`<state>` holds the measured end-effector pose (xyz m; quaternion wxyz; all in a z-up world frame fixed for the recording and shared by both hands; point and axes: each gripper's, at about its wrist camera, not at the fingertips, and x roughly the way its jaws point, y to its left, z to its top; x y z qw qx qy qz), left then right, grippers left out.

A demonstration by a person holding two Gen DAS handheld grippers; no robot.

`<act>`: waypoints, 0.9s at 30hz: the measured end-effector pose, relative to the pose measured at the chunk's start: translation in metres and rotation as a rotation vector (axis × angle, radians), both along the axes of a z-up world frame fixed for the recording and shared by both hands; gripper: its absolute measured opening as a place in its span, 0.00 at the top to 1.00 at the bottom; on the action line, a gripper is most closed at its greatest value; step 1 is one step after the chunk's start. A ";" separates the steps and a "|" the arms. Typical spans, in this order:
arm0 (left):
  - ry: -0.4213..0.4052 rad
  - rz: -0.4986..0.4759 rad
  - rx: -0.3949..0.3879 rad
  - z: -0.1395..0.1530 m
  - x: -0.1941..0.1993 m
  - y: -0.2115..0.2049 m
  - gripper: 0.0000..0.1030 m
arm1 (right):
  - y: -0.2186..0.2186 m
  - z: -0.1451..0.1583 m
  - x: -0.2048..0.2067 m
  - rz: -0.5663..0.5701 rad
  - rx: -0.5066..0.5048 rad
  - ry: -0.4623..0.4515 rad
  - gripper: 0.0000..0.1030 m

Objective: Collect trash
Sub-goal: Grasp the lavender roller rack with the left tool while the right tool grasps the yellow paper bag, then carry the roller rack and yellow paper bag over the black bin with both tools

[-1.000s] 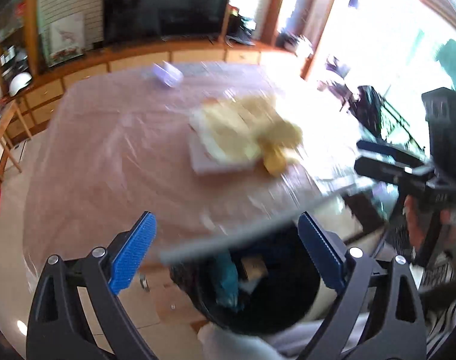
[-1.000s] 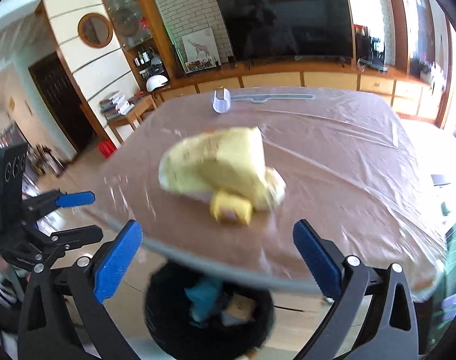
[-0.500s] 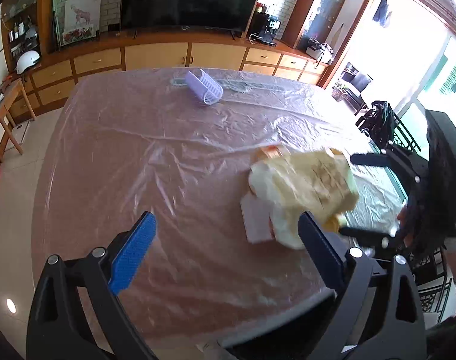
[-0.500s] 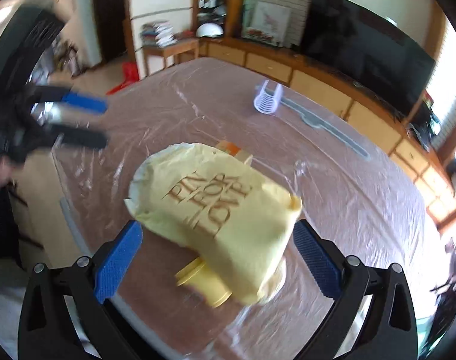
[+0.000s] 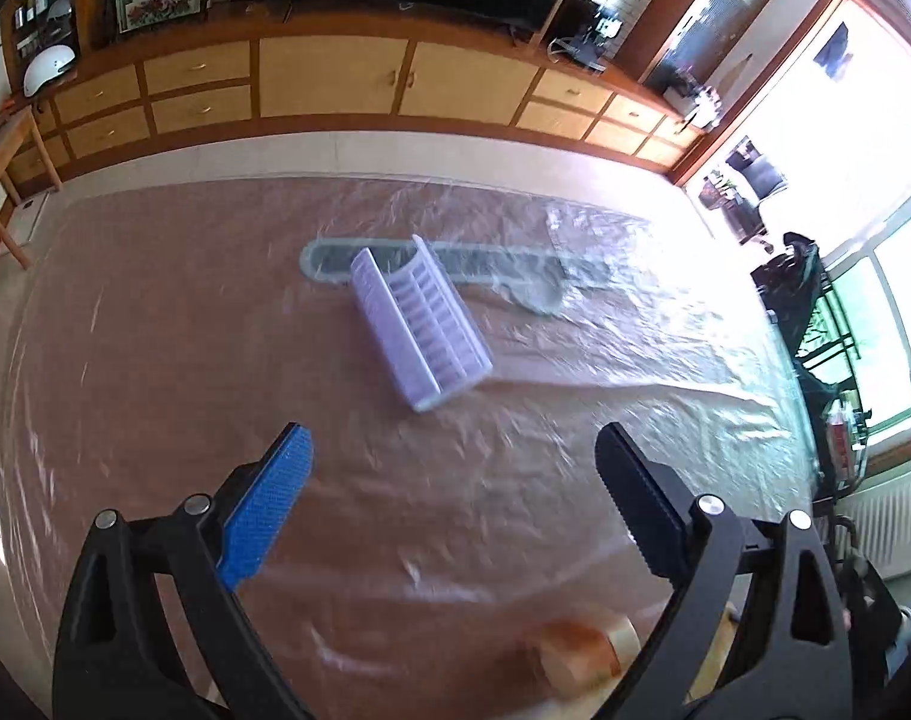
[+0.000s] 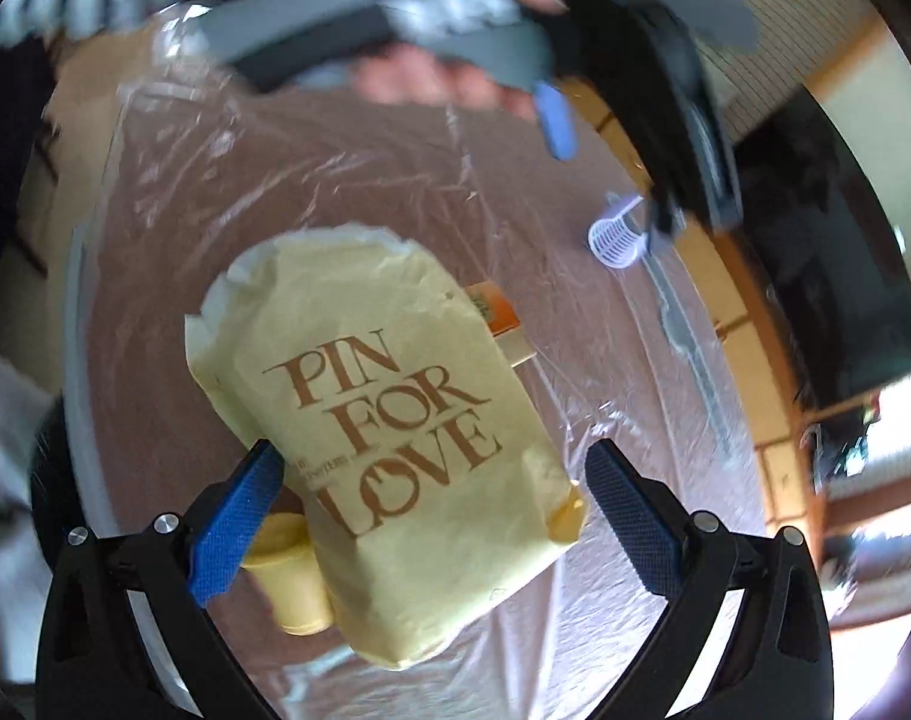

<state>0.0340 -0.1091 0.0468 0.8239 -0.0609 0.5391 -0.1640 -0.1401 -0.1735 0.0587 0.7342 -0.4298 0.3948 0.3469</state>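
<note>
Between your right gripper's [image 6: 428, 516] wide-spread jaws, a crinkled yellow paper bag [image 6: 389, 438] is lying on film-covered tabletop [image 6: 575, 570]; your left gripper [image 5: 455, 498] is gaping empty.

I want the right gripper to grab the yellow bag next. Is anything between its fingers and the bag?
Nothing visible is. The right gripper is open, and the yellow bag lies on the plastic-covered table right in the gap. A small yellow cup sits against the bag beside the blue finger and might get caught too.
</note>
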 end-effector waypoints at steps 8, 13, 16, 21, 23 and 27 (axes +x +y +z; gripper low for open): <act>0.037 0.003 0.069 -0.025 0.038 -0.018 0.07 | 0.010 -0.006 -0.004 0.083 -0.073 0.008 0.05; 0.035 -0.002 0.107 -0.027 0.047 -0.026 0.07 | 0.016 -0.013 -0.011 0.102 -0.111 0.009 0.15; 0.014 -0.016 0.130 -0.025 0.048 -0.027 0.17 | 0.014 -0.010 -0.008 0.065 -0.093 0.044 0.29; -0.009 -0.042 0.153 -0.021 0.046 -0.027 0.50 | 0.002 0.001 0.001 -0.010 -0.018 0.076 0.42; -0.009 -0.048 0.140 -0.019 0.044 -0.024 0.53 | -0.001 0.005 0.003 -0.027 0.000 0.074 0.45; -0.066 -0.061 0.159 -0.010 0.035 -0.016 0.56 | -0.009 0.015 0.002 -0.055 0.049 0.062 0.47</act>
